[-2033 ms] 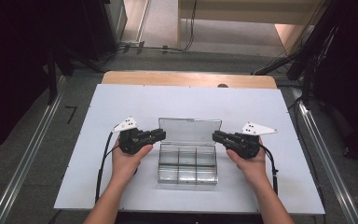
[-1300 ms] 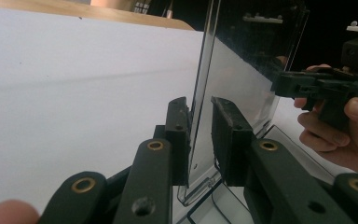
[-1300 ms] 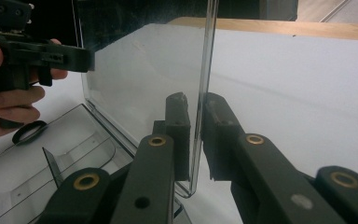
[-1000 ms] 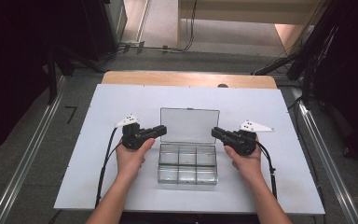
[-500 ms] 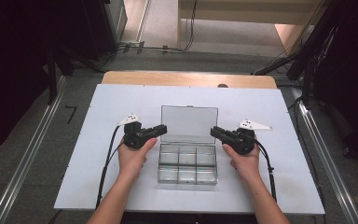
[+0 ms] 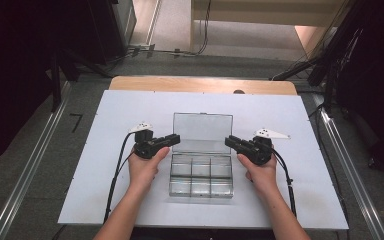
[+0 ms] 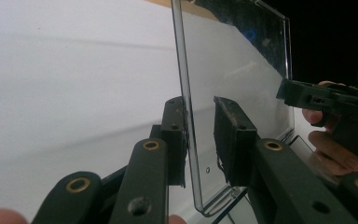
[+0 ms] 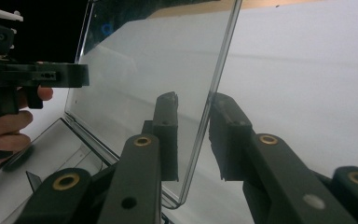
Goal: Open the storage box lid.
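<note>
A clear plastic compartment box point(image 6: 201, 175) sits near the middle of the white table point(image 6: 105, 130), its transparent lid point(image 6: 202, 132) standing raised at the far side. The left gripper point(image 6: 172, 139) reaches in at the lid's left edge; in the left gripper view its jaws stand part open on either side of that edge point(image 7: 186, 116), not clamped. The right gripper point(image 6: 230, 141) mirrors it at the lid's right edge point(image 8: 214, 93), jaws likewise parted around the panel.
</note>
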A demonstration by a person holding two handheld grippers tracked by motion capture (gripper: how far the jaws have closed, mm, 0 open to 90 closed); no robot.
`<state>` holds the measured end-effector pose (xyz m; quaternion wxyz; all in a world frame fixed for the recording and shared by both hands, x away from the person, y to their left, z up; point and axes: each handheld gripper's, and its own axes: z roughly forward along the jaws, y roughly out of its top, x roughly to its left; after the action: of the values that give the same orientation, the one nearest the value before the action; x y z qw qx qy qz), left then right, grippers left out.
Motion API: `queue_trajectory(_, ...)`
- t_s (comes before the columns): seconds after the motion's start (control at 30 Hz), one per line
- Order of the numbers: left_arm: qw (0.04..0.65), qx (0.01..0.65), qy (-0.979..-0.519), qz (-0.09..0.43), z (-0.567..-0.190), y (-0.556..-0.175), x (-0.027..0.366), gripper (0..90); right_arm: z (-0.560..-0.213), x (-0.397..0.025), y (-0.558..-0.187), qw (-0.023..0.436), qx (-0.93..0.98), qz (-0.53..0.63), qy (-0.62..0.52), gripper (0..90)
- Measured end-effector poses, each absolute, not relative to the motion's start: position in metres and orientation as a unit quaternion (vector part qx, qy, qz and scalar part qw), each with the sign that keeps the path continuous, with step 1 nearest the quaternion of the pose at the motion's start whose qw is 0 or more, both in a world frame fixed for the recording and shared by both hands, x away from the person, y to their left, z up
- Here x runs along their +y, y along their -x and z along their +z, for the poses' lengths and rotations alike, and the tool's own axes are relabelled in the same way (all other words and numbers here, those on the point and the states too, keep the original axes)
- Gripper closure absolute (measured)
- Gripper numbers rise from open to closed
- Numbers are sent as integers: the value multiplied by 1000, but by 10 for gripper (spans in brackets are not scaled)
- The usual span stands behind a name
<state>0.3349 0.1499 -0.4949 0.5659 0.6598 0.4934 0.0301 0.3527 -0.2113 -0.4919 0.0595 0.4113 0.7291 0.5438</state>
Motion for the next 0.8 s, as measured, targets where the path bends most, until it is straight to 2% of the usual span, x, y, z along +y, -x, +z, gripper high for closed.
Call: queue_trajectory(0.8, 540, 521, -661, 17, -502, -340, 145, 659, -502, -210, -358, 29, 730, 527, -434, 619)
